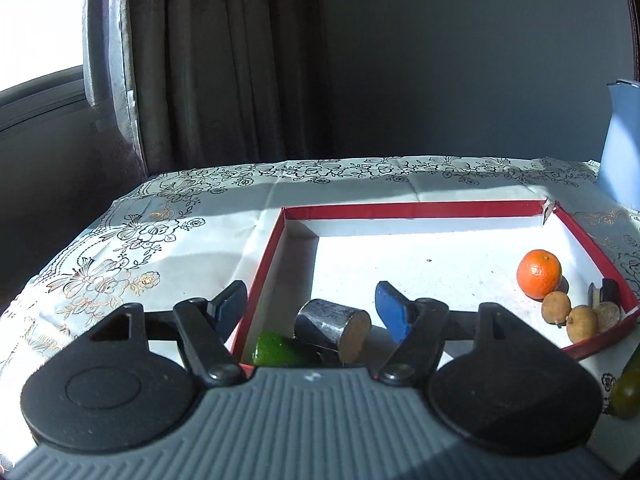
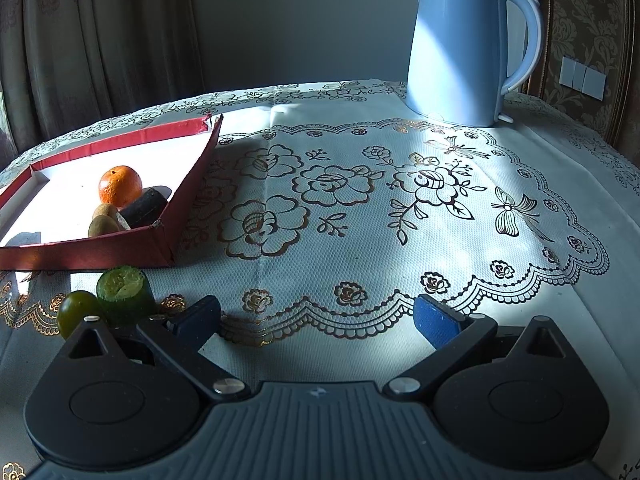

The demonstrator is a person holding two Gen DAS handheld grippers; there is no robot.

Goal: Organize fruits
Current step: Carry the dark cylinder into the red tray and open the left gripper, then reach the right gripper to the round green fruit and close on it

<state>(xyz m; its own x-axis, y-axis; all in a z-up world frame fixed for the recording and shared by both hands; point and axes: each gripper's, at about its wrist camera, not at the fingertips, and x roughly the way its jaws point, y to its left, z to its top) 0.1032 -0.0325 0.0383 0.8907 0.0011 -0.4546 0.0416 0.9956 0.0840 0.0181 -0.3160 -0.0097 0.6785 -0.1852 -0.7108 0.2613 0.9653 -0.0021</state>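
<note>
Pale-blue kettle [image 2: 466,48] at the tabletop's [image 2: 360,216] far edge reads "Midea" near its rim — the only legible writing. Left tool [image 1: 308,308] stands wide open and grips nothing, its blue pads [image 1: 390,312] straddling a dark cut fruit piece [image 1: 334,328] and a green fruit [image 1: 276,350] in the near corner of the red-walled tray [image 1: 400,210]; right tool [image 2: 316,320] likewise wide open over bare floral cloth, touching nothing. Tray's far corner: one orange [image 2: 120,185], three small brown fruits [image 1: 556,307], one dark piece [image 2: 144,207]; outside the tray, on the cloth, one green cut piece [image 2: 124,290] and one green round fruit [image 2: 78,316].
</note>
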